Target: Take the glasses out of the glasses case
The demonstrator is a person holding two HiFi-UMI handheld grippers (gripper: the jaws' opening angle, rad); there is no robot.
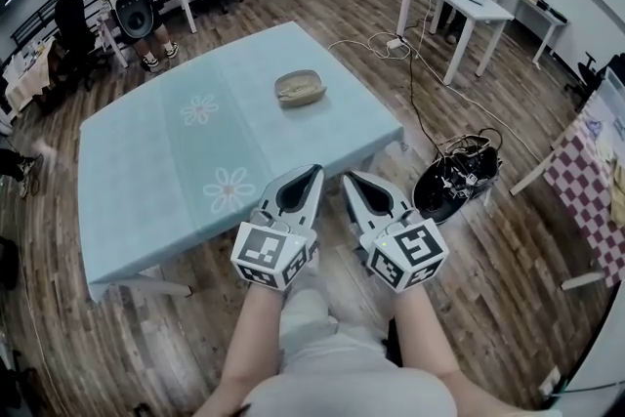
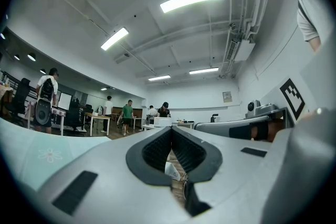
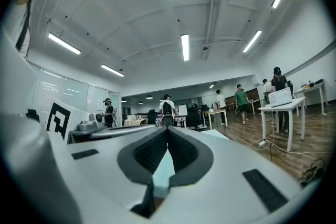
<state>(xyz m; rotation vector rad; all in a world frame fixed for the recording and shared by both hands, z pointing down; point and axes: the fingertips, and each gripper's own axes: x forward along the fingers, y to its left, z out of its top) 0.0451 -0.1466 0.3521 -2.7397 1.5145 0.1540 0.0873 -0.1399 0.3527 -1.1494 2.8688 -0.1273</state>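
The tan glasses case (image 1: 300,88) lies on the light blue tablecloth (image 1: 156,171), toward the table's far right side; I cannot tell whether it is open or closed. Both grippers hover side by side just off the table's near edge, well short of the case and pointing level. My left gripper (image 1: 314,170) has its jaws together with nothing between them, its tips meeting in the left gripper view (image 2: 171,129). My right gripper (image 1: 348,178) is likewise shut and empty, its tips meeting in the right gripper view (image 3: 167,129). The case does not show in either gripper view.
A black bundle of gear with cables (image 1: 455,179) lies on the wooden floor right of the table. A white table (image 1: 452,3) stands beyond it, with cords trailing across the floor. A checkered cloth (image 1: 586,190) hangs at the far right. People stand at the back.
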